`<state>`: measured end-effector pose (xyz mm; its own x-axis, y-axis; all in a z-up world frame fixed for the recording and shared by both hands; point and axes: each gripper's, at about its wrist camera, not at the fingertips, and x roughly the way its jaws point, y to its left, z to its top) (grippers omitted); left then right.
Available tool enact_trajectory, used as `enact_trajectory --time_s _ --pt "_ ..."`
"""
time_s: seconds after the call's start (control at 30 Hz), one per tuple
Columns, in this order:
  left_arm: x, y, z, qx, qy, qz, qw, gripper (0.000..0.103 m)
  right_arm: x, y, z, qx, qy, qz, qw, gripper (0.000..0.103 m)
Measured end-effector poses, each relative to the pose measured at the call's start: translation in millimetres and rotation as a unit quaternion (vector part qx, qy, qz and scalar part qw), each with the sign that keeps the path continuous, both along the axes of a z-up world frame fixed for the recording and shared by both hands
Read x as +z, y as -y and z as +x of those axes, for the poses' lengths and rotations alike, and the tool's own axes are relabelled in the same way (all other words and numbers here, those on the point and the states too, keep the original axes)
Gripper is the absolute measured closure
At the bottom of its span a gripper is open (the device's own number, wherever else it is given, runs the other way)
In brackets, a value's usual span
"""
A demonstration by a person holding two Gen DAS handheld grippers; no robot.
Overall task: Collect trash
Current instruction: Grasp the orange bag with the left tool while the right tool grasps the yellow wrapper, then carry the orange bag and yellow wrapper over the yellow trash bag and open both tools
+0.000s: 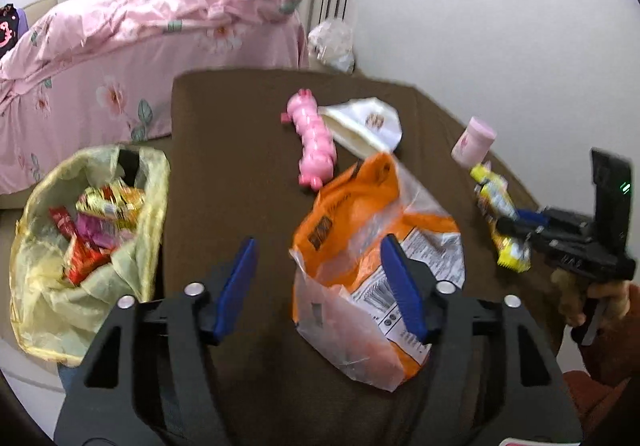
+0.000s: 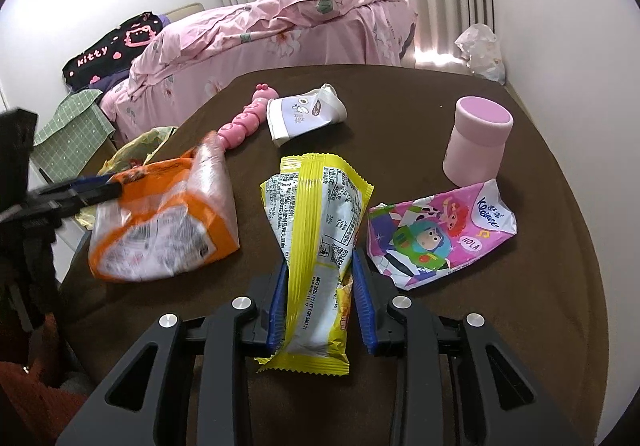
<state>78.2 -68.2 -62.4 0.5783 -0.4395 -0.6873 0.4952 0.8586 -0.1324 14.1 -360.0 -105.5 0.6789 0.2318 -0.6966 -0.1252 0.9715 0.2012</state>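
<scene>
- The left gripper [image 1: 320, 286] stands released, its right finger over the orange bag [image 1: 372, 246] on the brown tabletop [image 1: 240, 149].
- The right gripper [image 2: 320, 294] is clenched on a yellow wrapper [image 2: 316, 246].
- A trash bag [image 1: 80, 238] of wrappers sits beside the tabletop's left edge.
- A pink toy [image 1: 314, 139], paper cup [image 2: 304, 113], pink jar [image 2: 476, 141] and tissue pack [image 2: 436, 242] lie on the tabletop.

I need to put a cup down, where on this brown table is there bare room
Bare brown table lies along the far edge, between the crushed paper cup and the pink jar. The near middle is crowded: orange bag, yellow wrapper, Kleenex tissue pack.
</scene>
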Motion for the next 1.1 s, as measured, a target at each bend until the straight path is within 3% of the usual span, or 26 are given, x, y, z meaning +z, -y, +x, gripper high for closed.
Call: enact_trajectory --time_s 0.13,0.27,0.4,0.47,0.53,0.63,0.8,0.97,1.1 --pt "4 -3 1 -0.019 -0.013 -0.02 0.9995 0.025 -3 -2 1 0.002 -0.005 0.002 1.0 0.074" --pt "-20 15 -3 -0.035 -0.056 0.018 0.9977 0.025 -5 -7 0 0.008 -0.007 -0.006 1.0 0.073" --pt "-41 36 -18 -0.055 -0.062 0.077 0.9936 0.025 -6 -7 0 0.007 -0.006 -0.012 1.0 0.073" --pt "-44 41 -19 -0.04 -0.054 0.104 0.9923 0.032 -6 -6 0 0.005 -0.008 -0.008 1.0 0.073" --pt "-44 38 -18 -0.021 -0.052 0.108 0.9926 0.05 -7 -7 0 0.007 -0.008 -0.009 1.0 0.073" --pt "-42 29 -15 0.006 -0.052 0.097 0.9939 0.069 -7 -8 -1 0.008 -0.008 -0.009 1.0 0.073" --pt "-30 7 -14 0.03 -0.067 0.022 0.9971 0.074 -3 -11 -3 0.009 -0.003 -0.011 1.0 0.073" --pt "-3 -8 -17 0.063 -0.023 -0.003 0.9977 0.074 17 -16 -8 0.011 0.022 -0.018 1.0 0.073" --pt "12 -24 -14 0.106 0.0 -0.001 0.9944 0.074 39 -27 -13 0.02 0.049 -0.042 0.998 0.073"
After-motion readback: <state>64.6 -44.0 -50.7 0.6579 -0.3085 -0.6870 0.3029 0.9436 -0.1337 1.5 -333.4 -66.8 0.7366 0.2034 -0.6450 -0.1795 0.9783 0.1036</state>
